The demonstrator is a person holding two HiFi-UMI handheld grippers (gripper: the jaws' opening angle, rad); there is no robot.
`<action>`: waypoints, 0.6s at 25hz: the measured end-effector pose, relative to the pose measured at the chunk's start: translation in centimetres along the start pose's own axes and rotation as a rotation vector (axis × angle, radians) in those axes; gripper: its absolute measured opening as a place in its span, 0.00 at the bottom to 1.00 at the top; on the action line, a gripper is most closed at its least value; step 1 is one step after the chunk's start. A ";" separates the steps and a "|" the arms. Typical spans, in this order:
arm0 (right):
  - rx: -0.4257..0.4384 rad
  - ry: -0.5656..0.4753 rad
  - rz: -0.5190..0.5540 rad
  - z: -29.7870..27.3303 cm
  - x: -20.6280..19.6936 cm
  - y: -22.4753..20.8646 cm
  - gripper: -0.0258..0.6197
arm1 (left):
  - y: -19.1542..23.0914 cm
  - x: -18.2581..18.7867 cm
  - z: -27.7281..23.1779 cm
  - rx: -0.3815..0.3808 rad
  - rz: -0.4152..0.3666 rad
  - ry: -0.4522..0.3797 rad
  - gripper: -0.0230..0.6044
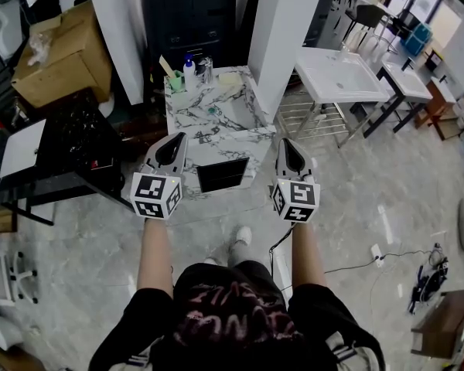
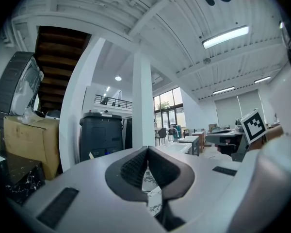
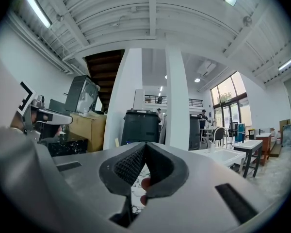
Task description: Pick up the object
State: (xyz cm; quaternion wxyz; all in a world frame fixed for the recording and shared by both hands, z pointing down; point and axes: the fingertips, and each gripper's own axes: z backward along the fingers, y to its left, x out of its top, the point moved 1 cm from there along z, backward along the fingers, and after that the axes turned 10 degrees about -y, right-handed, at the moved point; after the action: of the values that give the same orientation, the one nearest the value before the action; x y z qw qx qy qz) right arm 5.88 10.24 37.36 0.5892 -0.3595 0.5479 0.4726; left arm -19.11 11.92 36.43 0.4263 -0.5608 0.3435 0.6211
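A person in a black printed shirt (image 1: 240,315) stands on a grey marble floor (image 1: 356,207) with both forearms stretched forward, a marker-cubed gripper held level in each hand. The left gripper (image 1: 177,137) has its jaws fully closed, dark ribbed pads (image 2: 133,166) meeting at the tips with nothing caught between them. The right gripper (image 1: 284,142) is likewise closed tip to tip and carries nothing; a small reddish shape (image 3: 145,182) shows through the gap under its tips, too indistinct to identify. Both grippers hang over the near end of a white, black-veined marble table (image 1: 224,134). At the table's far end, well apart from both grippers, stand a green cup (image 1: 175,81), a blue-capped bottle (image 1: 189,71) and a clear jar (image 1: 206,69), close together. Which of them is the object to be picked up cannot be told. Beyond them rise a dark cabinet (image 1: 189,14) and a white pillar (image 1: 282,29), with a cardboard box (image 1: 62,52) to the left and a white basin stand (image 1: 340,76) to the right.
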 end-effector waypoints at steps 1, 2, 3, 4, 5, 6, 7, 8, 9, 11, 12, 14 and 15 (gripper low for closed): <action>0.003 0.001 0.001 -0.3 -0.2 0.0 0.06 | 0.2 -0.1 -0.3 0.002 0.008 -0.002 0.06; 0.005 0.002 0.001 -0.6 -0.4 -0.2 0.06 | 0.4 -0.3 -0.6 0.004 0.013 -0.002 0.06; 0.006 0.002 0.000 -1.1 -0.6 -0.3 0.06 | 0.5 -0.5 -1.0 0.006 0.013 0.000 0.06; 0.007 0.002 -0.002 -1.5 -0.9 -0.5 0.06 | 0.6 -0.7 -1.5 0.008 0.010 0.002 0.06; 0.008 0.002 -0.005 -2.1 -1.1 -0.8 0.06 | 0.8 -0.9 -2.0 0.009 0.006 0.005 0.06; 0.010 0.001 -0.008 -2.8 -1.3 -1.0 0.06 | 1.0 -1.1 -2.6 0.010 0.002 0.007 0.06; 0.013 0.001 -0.011 -3.6 -1.5 -1.3 0.06 | 1.2 -1.3 -3.3 0.012 0.000 0.011 0.06; 0.016 0.001 -0.014 -4.5 -1.7 -1.5 0.06 | 1.5 -1.5 -4.0 0.014 -0.001 0.016 0.06; 0.020 0.001 -0.017 -5.4 -2.0 -1.8 0.06 | 1.8 -1.7 -4.8 0.016 -0.002 0.021 0.06; 0.025 0.003 -0.021 -7.2 -2.4 -2.4 0.06 | 2.2 -2.3 -6.5 0.017 -0.002 0.033 0.06; 0.028 0.004 -0.023 -8.1 -2.6 -2.8 0.06 | 2.4 -2.6 -7.4 0.018 -0.003 0.039 0.06; 0.038 0.007 -0.027 -9.9 -3.2 -3.5 0.06 | 2.7 -3.3 -9.3 0.019 -0.004 0.049 0.06; 0.043 0.009 -0.027 -10.9 -3.6 -3.9 0.06 | 2.9 -3.6 -10.2 0.020 -0.005 0.054 0.06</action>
State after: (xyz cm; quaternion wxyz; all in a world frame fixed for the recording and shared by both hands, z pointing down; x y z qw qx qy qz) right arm 6.44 -1.74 39.01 0.6008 -0.3563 0.5555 0.4511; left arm -17.61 0.99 38.48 0.4240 -0.5738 0.3598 0.6013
